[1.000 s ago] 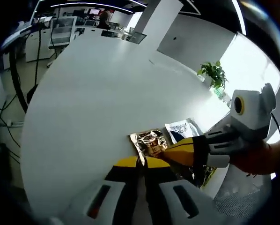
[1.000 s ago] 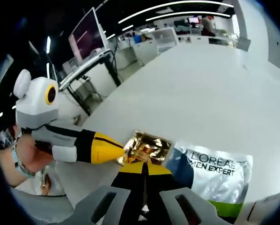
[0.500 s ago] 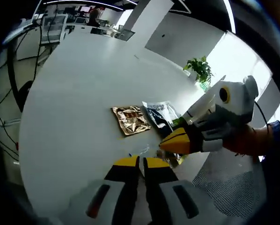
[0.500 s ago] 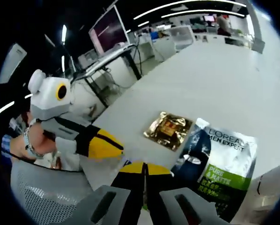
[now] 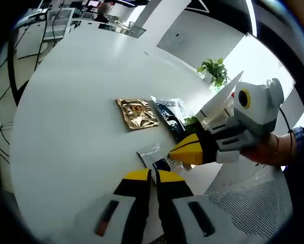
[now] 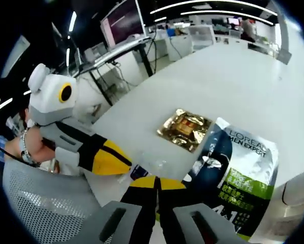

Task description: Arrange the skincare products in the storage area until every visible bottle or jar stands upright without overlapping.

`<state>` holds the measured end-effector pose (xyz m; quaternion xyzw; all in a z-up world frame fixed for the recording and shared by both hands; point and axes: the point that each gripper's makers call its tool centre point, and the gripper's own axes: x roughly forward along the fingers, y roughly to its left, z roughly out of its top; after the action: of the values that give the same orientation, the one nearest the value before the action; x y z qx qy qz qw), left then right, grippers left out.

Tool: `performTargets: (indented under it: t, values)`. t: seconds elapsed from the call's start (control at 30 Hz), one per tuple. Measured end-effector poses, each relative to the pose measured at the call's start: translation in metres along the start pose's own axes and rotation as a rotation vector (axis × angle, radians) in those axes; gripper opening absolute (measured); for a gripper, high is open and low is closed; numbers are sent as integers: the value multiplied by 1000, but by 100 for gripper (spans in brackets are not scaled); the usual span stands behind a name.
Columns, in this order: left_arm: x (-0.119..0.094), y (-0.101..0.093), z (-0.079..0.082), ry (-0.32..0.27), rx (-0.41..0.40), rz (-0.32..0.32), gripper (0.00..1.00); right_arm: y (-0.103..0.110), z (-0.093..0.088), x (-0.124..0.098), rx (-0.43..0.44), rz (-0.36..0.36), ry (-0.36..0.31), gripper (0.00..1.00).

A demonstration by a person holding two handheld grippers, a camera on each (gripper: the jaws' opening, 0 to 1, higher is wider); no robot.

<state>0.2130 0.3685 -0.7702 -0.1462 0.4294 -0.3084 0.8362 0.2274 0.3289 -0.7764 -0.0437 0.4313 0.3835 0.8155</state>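
both tools (image 5: pixel 151 175) (image 6: pixel 155 182) closed, empty | gold sachet (image 5: pixel 137 113), l'oréal pouch (image 6: pixel 241 175) flat on bench (image 5: pixel 81 101) | risk: thin sachets slip the pinch

Wide white worktop (image 5: pixel 81 101), and flat on it: a gold foil sachet (image 5: pixel 137 113), a dark L'Oréal pouch (image 6: pixel 241 175) just beside it, a small silvery packet (image 5: pixel 154 155) near the edge.

A large white table (image 5: pixel 81 101) extends toward a potted green plant (image 5: pixel 215 71), with a grey mesh chair (image 6: pixel 45 203) at its near edge and a dark monitor (image 6: pixel 124 20) on a desk beyond.
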Motion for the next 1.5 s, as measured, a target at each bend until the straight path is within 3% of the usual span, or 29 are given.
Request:
performTargets:
  t: [0.1, 0.2, 0.4, 0.53, 0.77, 0.9, 0.97, 1.07, 1.13, 1.2, 1.23, 1.3, 1.37, 1.4, 1.47, 1.5]
  values:
    - [-1, 0, 2, -2, 4, 6, 0, 2, 1, -2, -2, 2, 0, 0]
    - [-13, 2, 16, -54, 56, 50, 0, 10, 19, -11, -14, 36, -90, 0]
    - [-35, -4, 37, -117, 82, 71, 0, 29, 33, -33, -110, 136, -172, 0]
    - [-47, -9, 49, -179, 126, 105, 0, 43, 50, -65, -153, 197, -276, 0]
    - [-84, -17, 70, -314, 198, 235, 0, 34, 68, -127, -266, 117, -398, 0]
    - [-103, -19, 80, -379, 221, 326, 0, 10, 63, -159, -337, -1, -429, 0]
    - [-111, -19, 84, -422, 232, 374, 0, -11, 58, -179, -334, -108, -437, 0]
    - [-120, -24, 86, -468, 279, 444, 0, -45, 52, -218, -310, -260, -505, 0]
    - [-122, -26, 85, -488, 288, 462, 4, -67, 46, -240, -306, -363, -536, 0]
    - [-124, -28, 85, -516, 307, 484, 10, -101, 35, -273, -279, -518, -582, 0]
    - [-123, -29, 84, -527, 307, 481, 14, -108, 33, -278, -269, -543, -595, 0]
    - [-122, -31, 83, -546, 281, 476, 24, -132, 20, -297, -207, -618, -644, 17]
    - [-117, -33, 81, -547, 239, 459, 35, -148, 7, -308, -104, -615, -711, 38]
    - [-114, -33, 79, -541, 244, 466, 41, -153, 2, -310, -76, -615, -734, 48]
    - [-112, -33, 77, -524, 270, 487, 46, -173, -11, -316, -19, -687, -780, 70]
    - [-112, -32, 76, -518, 276, 498, 47, -180, -19, -313, 31, -690, -786, 76]
